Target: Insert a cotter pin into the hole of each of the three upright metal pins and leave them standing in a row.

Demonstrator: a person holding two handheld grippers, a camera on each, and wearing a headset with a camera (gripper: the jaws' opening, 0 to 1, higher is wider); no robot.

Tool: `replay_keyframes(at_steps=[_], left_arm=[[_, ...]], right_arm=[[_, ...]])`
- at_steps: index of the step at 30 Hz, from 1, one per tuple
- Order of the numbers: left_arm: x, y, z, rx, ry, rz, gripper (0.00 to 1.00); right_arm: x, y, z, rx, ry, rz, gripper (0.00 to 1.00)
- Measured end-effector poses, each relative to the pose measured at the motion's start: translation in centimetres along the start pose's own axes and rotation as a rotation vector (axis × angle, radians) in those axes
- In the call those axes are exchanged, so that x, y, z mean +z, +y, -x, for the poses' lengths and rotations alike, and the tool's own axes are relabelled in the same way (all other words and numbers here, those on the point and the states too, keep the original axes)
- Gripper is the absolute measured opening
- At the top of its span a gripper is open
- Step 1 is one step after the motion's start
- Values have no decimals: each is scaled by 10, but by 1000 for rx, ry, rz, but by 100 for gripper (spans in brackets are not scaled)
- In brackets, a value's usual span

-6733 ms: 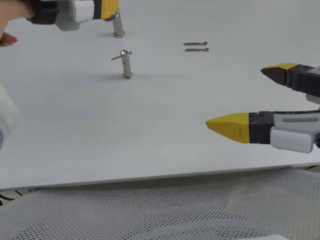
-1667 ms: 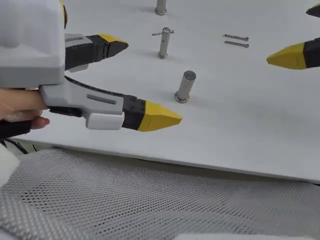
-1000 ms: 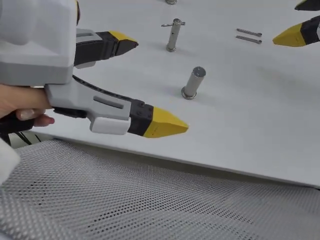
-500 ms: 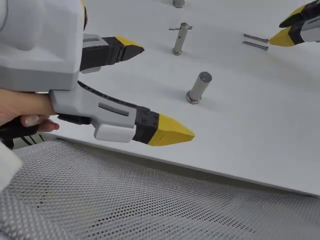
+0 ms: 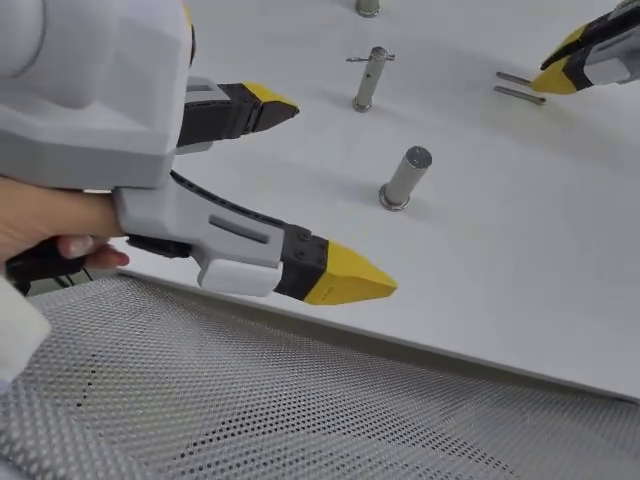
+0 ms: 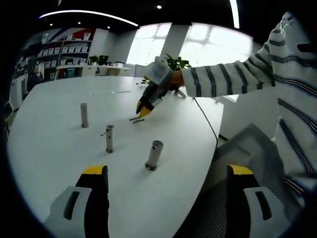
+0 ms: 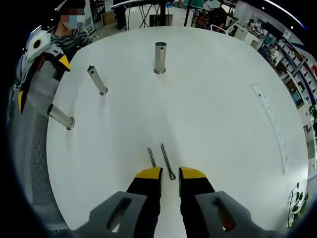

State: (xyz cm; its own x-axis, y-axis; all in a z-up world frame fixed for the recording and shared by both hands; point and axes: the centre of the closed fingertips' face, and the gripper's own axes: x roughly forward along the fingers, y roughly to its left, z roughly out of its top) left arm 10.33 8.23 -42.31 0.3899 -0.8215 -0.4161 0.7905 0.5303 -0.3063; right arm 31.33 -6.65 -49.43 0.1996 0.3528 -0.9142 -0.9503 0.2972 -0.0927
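Three metal pins stand on the white table (image 5: pixel 520 250). The near pin (image 5: pixel 405 178) (image 6: pixel 154 155) (image 7: pixel 62 117) is bare. The middle pin (image 5: pixel 370 78) (image 6: pixel 109 139) (image 7: pixel 97 80) carries a cotter pin through its top. Only the base of the far pin (image 5: pixel 367 7) (image 6: pixel 84 115) (image 7: pixel 159 58) shows in the head view. Two loose cotter pins (image 5: pixel 520 88) (image 6: pixel 137 119) (image 7: pixel 167 159) lie side by side. My right gripper (image 5: pixel 560 62) (image 7: pixel 170 173) is down at them, jaws a narrow gap apart, with one pin's end between the tips. My left gripper (image 5: pixel 335 190) (image 6: pixel 168 173) hangs wide open and holds nothing, left of the near pin.
The table's near edge (image 5: pixel 450 350) runs just under my left gripper, with a grey mesh chair back (image 5: pixel 250 400) below it. A person's striped sleeve (image 6: pixel 233 79) reaches in behind the right gripper. Shelves and windows (image 6: pixel 69 54) stand far behind the table.
My right gripper has come down from the upper right to the loose cotter pins, and its jaws have narrowed. The left gripper stays open beside the near pin. The head camera has shifted.
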Motion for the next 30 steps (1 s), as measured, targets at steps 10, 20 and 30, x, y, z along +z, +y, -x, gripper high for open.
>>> replay_keyframes(at_steps=[10, 20, 30], left_arm=[[-2, -4, 0, -3, 2, 9, 99], [-7, -4, 1, -6, 30, 21, 99], [-6, -8, -1, -20, 51, 17, 97]], right_arm=[[-6, 6, -5, 48, 40, 50, 0], [-1, -1, -9, 79, 43, 3, 0], [2, -2, -13, 127, 106, 67, 0]])
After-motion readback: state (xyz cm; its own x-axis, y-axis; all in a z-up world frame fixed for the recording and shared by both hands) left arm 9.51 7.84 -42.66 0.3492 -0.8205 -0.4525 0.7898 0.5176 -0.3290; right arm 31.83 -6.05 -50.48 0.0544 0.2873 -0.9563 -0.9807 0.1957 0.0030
